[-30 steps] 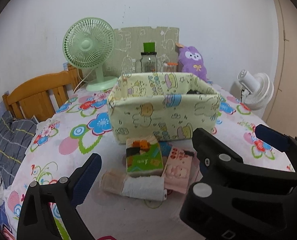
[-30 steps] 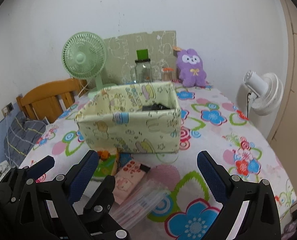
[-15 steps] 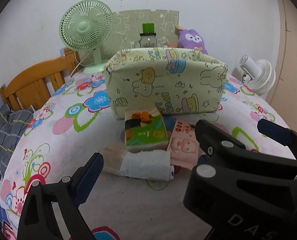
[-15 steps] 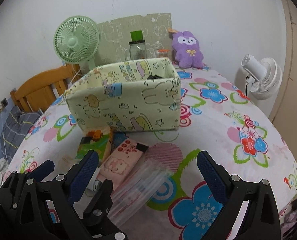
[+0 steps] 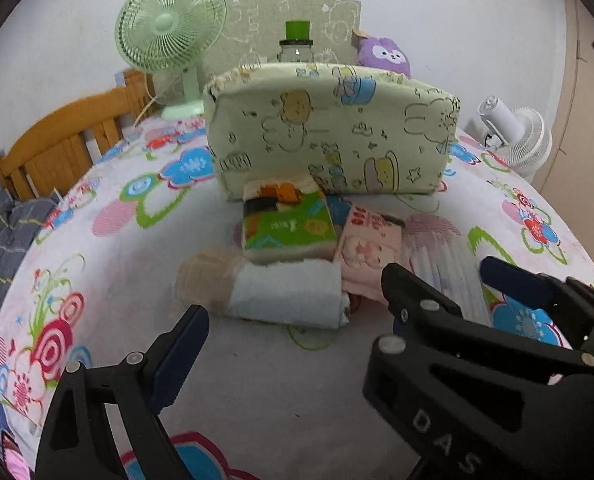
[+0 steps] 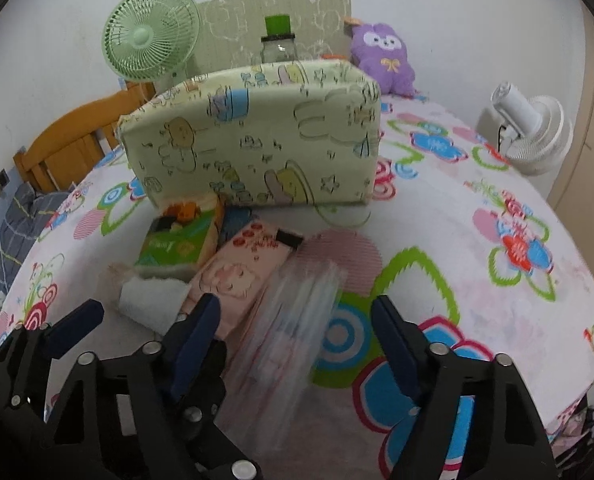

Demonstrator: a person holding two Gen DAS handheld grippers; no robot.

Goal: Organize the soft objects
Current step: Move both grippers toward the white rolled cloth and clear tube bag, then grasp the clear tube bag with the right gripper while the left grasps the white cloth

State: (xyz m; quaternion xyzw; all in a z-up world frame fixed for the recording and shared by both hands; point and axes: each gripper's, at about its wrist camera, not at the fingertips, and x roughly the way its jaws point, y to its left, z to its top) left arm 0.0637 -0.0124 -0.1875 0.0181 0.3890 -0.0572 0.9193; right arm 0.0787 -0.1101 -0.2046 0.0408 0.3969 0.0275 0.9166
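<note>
A pale green fabric storage box (image 5: 329, 132) with cartoon prints stands on the floral tablecloth (image 5: 109, 216); it also shows in the right wrist view (image 6: 257, 140). In front of it lie a green tissue pack (image 5: 287, 222), a rolled white towel (image 5: 285, 298), a pink tissue pack (image 5: 367, 248) and a clear plastic packet (image 6: 293, 320). My left gripper (image 5: 293, 320) is open, low over the table just before the towel. My right gripper (image 6: 297, 320) is open, with its fingers on either side of the clear packet.
A green desk fan (image 5: 169, 36), a glass jar with a green lid (image 5: 297, 46) and a purple plush toy (image 6: 383, 56) stand behind the box by the wall. A white fan (image 6: 531, 132) is off the table's right edge. A wooden chair (image 5: 61, 144) stands left.
Both grippers have come down and forward toward the items in front of the box. The right gripper now straddles the clear packet. Both stay open.
</note>
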